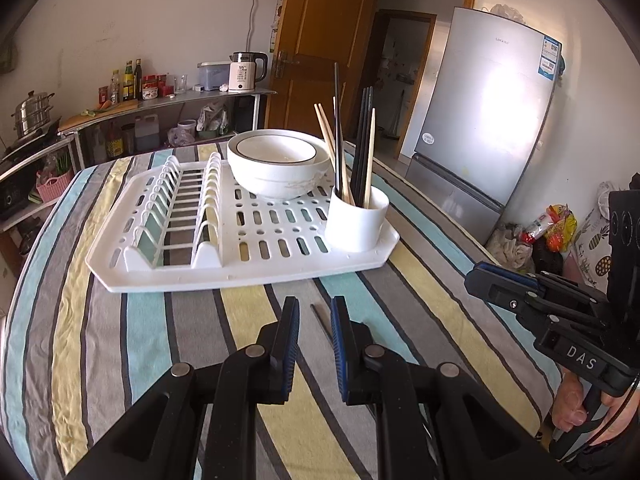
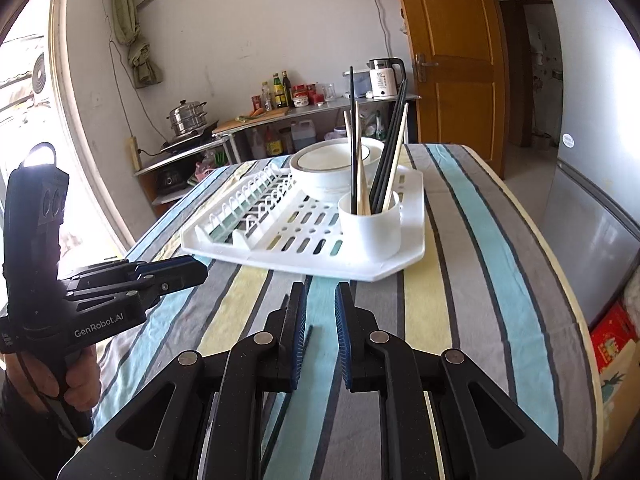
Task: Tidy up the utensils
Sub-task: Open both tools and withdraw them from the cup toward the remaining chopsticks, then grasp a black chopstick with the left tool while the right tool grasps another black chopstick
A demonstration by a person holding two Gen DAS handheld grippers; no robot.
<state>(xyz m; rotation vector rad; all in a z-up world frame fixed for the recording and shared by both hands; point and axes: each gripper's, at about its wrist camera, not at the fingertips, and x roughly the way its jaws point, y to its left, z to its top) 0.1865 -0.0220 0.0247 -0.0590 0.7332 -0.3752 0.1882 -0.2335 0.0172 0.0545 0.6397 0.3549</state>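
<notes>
Chopsticks [image 1: 362,148] (black and pale wood) stand in a white round cup [image 1: 357,220] mid-frame; left gripper [image 1: 315,312] and right gripper [image 2: 321,300] both gape, holding nothing.

Bright daylight pours through the window [image 2: 28,80] at left, pale scuffed wall [image 2: 240,20] behind, steel shelf [image 1: 168,102] crowded with bottles and a kettle [image 1: 246,72], wooden door [image 1: 316,40] ajar, silver fridge [image 1: 488,112] gleaming at right, striped tablecloth [image 1: 120,340] up front

blk plastic fingers [image 1: 290,332] | blue ribbed pads | silver pivot pins
</notes>
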